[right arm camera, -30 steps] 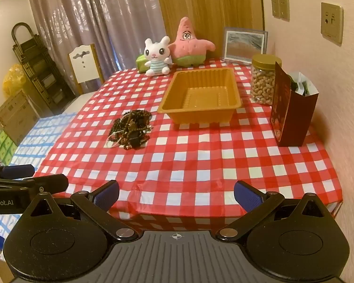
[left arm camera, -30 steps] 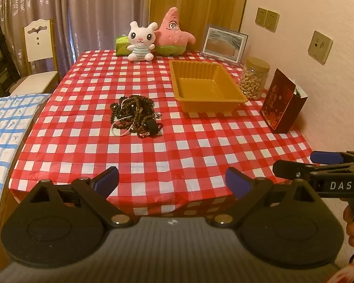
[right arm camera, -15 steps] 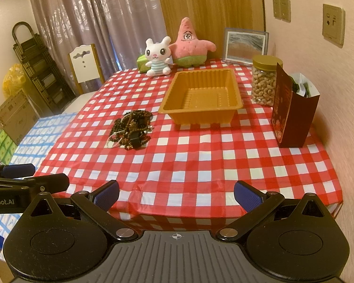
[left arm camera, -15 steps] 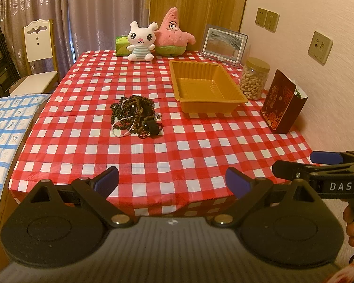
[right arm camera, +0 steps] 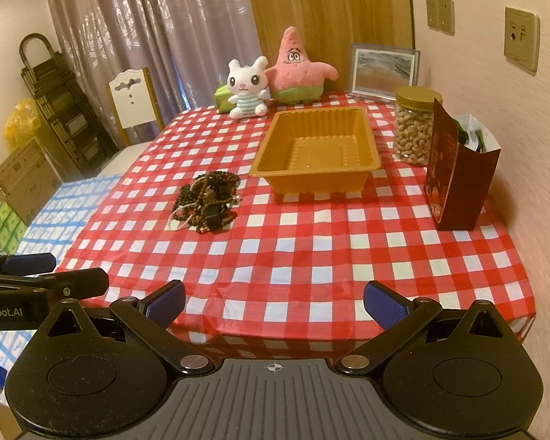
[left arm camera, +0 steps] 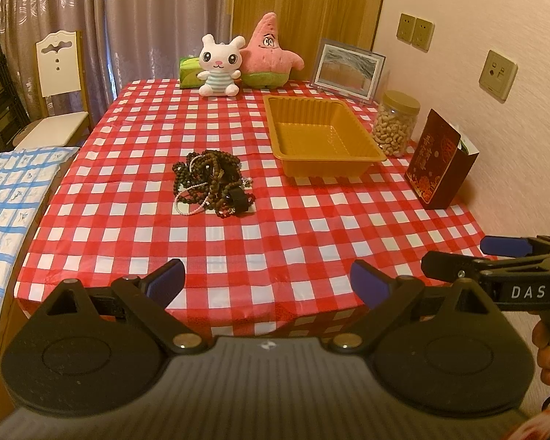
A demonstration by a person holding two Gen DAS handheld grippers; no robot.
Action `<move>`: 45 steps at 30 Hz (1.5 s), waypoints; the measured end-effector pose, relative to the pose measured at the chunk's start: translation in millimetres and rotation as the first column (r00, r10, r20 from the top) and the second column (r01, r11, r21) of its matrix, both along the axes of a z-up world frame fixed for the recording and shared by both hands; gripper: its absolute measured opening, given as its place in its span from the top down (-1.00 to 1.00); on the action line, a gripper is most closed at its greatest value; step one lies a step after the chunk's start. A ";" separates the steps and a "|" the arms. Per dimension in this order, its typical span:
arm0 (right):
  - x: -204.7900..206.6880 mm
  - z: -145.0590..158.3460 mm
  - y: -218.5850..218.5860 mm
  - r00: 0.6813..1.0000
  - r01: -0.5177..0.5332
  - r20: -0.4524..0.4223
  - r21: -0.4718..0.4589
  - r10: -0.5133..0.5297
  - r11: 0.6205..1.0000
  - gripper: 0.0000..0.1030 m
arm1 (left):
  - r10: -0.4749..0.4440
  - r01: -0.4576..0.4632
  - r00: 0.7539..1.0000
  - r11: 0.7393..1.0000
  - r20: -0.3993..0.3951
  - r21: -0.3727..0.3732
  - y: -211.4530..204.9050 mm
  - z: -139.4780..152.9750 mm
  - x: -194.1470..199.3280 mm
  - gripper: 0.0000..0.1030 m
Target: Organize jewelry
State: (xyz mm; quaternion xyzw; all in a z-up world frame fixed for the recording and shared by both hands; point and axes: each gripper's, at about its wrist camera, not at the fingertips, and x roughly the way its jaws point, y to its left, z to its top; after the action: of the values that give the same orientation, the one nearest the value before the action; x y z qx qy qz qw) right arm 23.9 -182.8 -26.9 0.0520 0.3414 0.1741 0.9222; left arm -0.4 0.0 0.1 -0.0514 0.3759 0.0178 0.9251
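Room: pink wall with sockets on the right side, wooden panel and grey-violet curtain at the back, white chair [left arm camera: 58, 84] by the far left corner of the table.
Surface: table [left arm camera: 311, 242] under a red-and-white checked cloth; a second surface with a blue-and-white checked cloth [left arm camera: 3, 198] adjoins it on the left.
Jewelry pile [left arm camera: 211, 183]: tangle of dark bead strands with one pale strand at its near left edge; lies on the cloth near the table's middle, left of the tray and apart from it.
Tray [left arm camera: 324, 135]: orange plastic, rectangular, ribbed walls; nothing in it; stands on the cloth right of the pile.
Far edge: white rabbit plush [left arm camera: 220, 66], pink starfish plush [left arm camera: 269, 53], green box [left arm camera: 189, 71] behind the rabbit, framed picture [left arm camera: 348, 69] leaning at the wall.
Right edge: jar of nuts [left arm camera: 396, 123] with gold lid, dark red gift bag [left arm camera: 440, 159] just nearer than the jar.
Left gripper [left arm camera: 267, 282]: blue-padded fingers spread wide apart, holding nothing; hangs over the near table edge, well short of the pile.
Right gripper [right arm camera: 273, 302]: fingers likewise spread wide, holding nothing; over the near edge, to the right of the left gripper.
Hand [left arm camera: 548, 352]: a few fingers visible at the right gripper's handle, seen from the left wrist view.
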 end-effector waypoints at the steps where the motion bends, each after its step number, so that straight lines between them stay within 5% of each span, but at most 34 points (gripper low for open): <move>1: 0.1 0.1 0.1 1.000 0.000 0.001 0.000 0.000 1.000 -1.00 | 0.001 -0.001 1.000 1.000 0.000 0.000 0.2 0.0 0.0 -0.87; 45: 4.8 3.5 14.1 1.000 0.018 0.004 0.004 -0.018 1.000 -1.00 | -0.010 0.010 1.000 1.000 -0.003 -0.008 7.5 6.5 8.4 -0.87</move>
State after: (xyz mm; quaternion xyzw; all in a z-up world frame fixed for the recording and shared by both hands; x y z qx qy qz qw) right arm 28.8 -168.7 -23.4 0.0566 0.3386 0.1666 0.9243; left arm 8.0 7.5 6.7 -0.0532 0.3777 0.0120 0.9243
